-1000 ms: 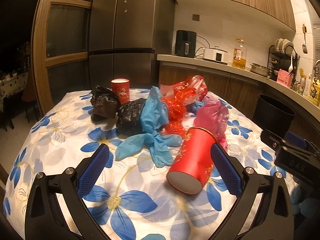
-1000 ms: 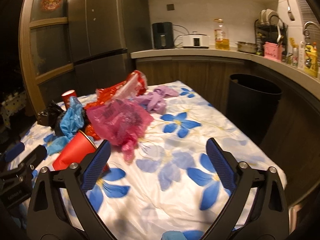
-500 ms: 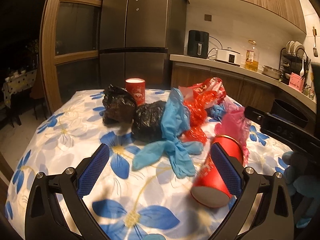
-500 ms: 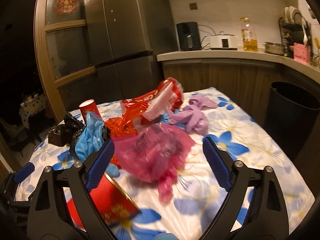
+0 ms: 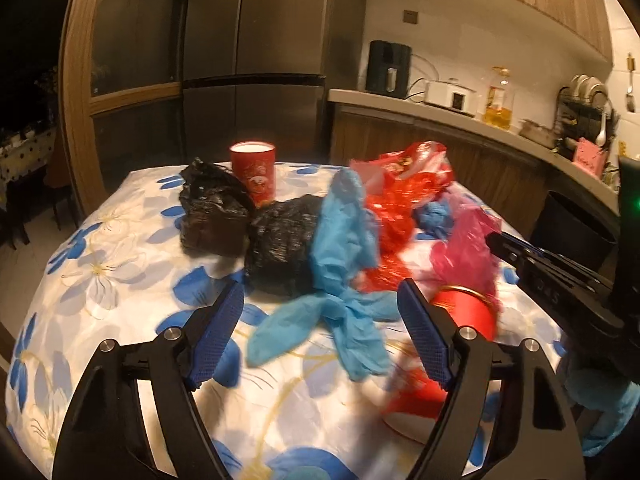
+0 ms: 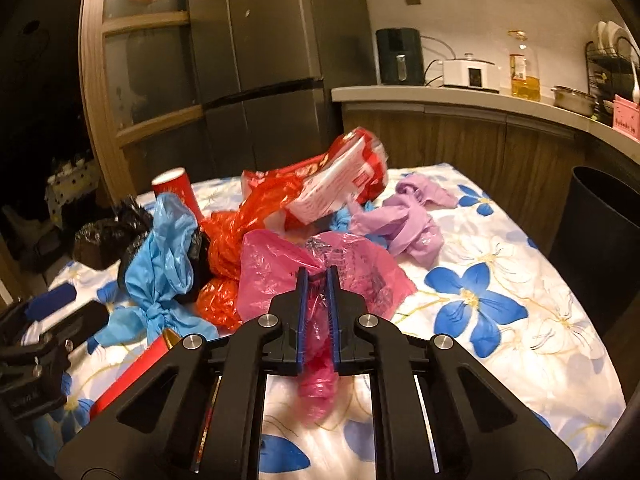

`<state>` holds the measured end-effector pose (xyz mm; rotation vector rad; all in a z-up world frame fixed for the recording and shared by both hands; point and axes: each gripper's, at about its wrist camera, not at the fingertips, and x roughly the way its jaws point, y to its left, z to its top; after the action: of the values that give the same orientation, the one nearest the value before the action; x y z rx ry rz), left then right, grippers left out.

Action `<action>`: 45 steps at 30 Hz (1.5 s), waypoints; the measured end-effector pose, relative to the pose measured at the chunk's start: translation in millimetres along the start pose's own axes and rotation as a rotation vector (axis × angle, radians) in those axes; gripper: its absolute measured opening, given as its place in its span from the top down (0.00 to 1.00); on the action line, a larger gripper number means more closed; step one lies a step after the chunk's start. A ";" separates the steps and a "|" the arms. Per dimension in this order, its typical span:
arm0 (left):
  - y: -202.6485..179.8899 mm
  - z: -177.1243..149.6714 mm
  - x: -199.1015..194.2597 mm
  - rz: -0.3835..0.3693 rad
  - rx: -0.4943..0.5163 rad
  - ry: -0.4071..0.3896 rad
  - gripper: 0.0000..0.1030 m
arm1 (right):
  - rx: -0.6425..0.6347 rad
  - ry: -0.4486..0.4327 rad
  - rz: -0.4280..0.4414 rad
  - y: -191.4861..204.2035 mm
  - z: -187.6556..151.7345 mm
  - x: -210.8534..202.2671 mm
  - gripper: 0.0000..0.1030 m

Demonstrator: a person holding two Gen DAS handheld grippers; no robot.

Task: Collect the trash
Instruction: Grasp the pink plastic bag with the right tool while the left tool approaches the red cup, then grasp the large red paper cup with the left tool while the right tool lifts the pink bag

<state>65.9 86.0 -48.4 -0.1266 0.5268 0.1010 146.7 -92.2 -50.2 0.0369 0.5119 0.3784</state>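
The right tool point(image 6: 316, 276) has its blue pads closing on a pink plastic bag point(image 6: 280, 268), the film bunched between them and a twisted tail of it hanging below the pads toward the near edge of the tabletop point(image 6: 520, 360). The left tool point(image 5: 320, 312) stands wide with its jaws closing; the loose ends of a blue plastic bag point(image 5: 340, 240) lie on the cloth between its pads, which do not touch it.

The trash sits in a heap across the middle of the tabletop, which is covered in a white cloth with blue flowers. Two black bags point(image 5: 216, 216) lie toward the far left corner, one just beside the other, with an upright red cup point(image 5: 253, 168) behind them near the far edge. The blue plastic bag leans against the nearer black bag. A red plastic bag point(image 6: 228, 256) and a red and white wrapper point(image 6: 340, 184) pile up behind the pink one. A purple glove point(image 6: 412, 224) lies toward the right edge. A second red cup point(image 5: 464, 312) lies on its side near the front, just right of the left tool's right pad, touching the pink bag.

A black bin point(image 6: 600, 240) stands on the floor off the tabletop's right edge, below the kitchen counter point(image 6: 440, 98)
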 end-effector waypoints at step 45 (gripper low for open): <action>-98.1 13.3 -21.9 -0.157 0.097 -0.061 0.55 | 0.039 -0.133 -0.066 -55.6 -10.4 -113.5 0.95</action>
<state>66.3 -10.3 -16.7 -0.0700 0.4582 -0.0733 69.6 -185.6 -12.9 0.0818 0.3880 0.2995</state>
